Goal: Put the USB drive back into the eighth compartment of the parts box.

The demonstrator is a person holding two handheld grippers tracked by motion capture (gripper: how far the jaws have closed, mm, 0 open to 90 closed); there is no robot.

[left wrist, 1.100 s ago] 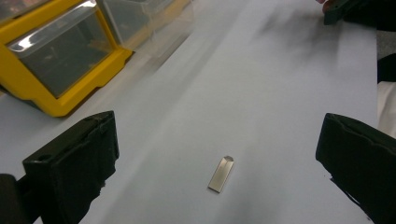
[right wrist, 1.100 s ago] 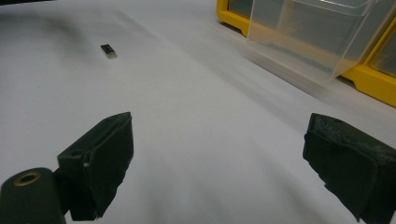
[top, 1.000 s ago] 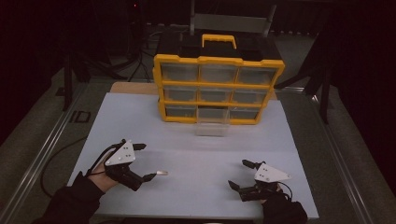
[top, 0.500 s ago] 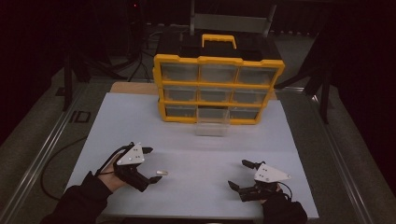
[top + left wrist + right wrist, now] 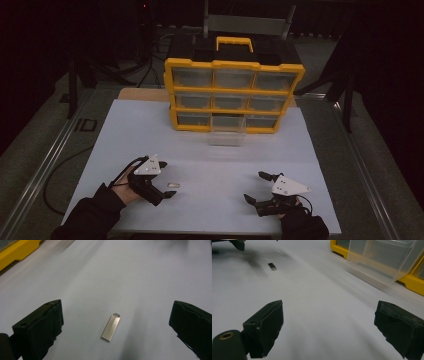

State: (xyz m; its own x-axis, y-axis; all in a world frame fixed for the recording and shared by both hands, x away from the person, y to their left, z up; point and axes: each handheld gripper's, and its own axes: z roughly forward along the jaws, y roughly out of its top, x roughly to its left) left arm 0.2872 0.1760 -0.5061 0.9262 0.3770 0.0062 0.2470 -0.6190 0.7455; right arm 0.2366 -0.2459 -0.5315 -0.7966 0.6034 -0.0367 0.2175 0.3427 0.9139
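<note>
A small flat silver metal piece (image 5: 172, 185) lies on the white table sheet (image 5: 215, 160) at the front left. My left gripper (image 5: 167, 180) is open, with one jaw on each side of the piece and neither touching it. In the left gripper view the piece (image 5: 111, 327) lies between the wide-apart jaws of the left gripper (image 5: 117, 307). My right gripper (image 5: 255, 187) rests open at the front right with nothing in it. Its own view shows the right gripper (image 5: 329, 315) over bare sheet, the piece (image 5: 272, 266) far off.
A yellow drawer organizer (image 5: 232, 95) with a black top and yellow handle stands at the back of the sheet. Its clear bottom-middle drawer (image 5: 227, 132) is pulled out toward me, seen too as the drawer (image 5: 382, 260) in the right gripper view.
My left gripper has moved right along the sheet until its open jaws straddle the metal piece. The right gripper has stayed in place.
</note>
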